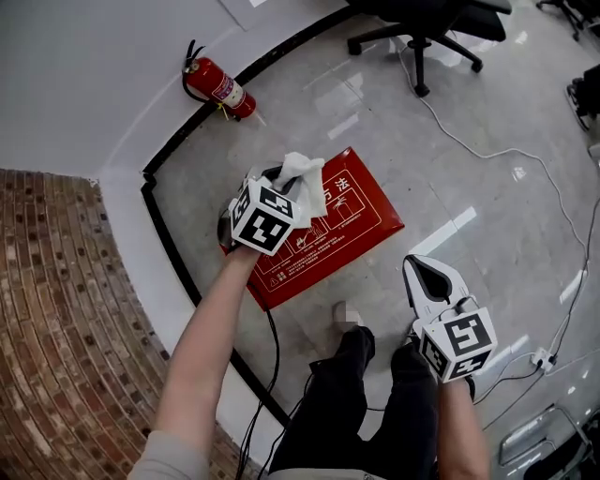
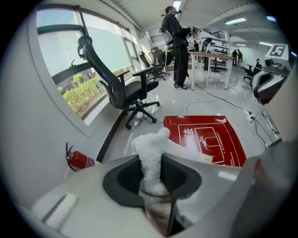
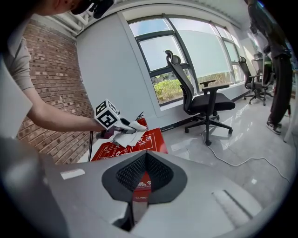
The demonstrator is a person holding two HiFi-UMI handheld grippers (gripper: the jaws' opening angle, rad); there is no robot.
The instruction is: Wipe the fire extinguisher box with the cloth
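Note:
The red fire extinguisher box (image 1: pixel 352 230) lies flat on the floor by the wall, printed face up. My left gripper (image 1: pixel 284 187) hovers over its left half, shut on a white cloth (image 1: pixel 302 176) that sticks out past the jaws. The left gripper view shows the cloth (image 2: pixel 151 158) pinched between the jaws, with the box (image 2: pixel 212 139) beyond. My right gripper (image 1: pixel 424 269) is held off to the right, above the bare floor and clear of the box, with its jaws together and nothing in them. From the right gripper view, the left gripper (image 3: pixel 125 126) and cloth (image 3: pixel 131 137) sit over the box (image 3: pixel 156 139).
A red fire extinguisher (image 1: pixel 217 86) lies on the floor against the wall. An office chair (image 1: pixel 422 28) stands behind the box, and a cable (image 1: pixel 487 150) runs across the tiles. A brick wall (image 1: pixel 56 309) is at the left. A person (image 2: pixel 176 44) stands far off.

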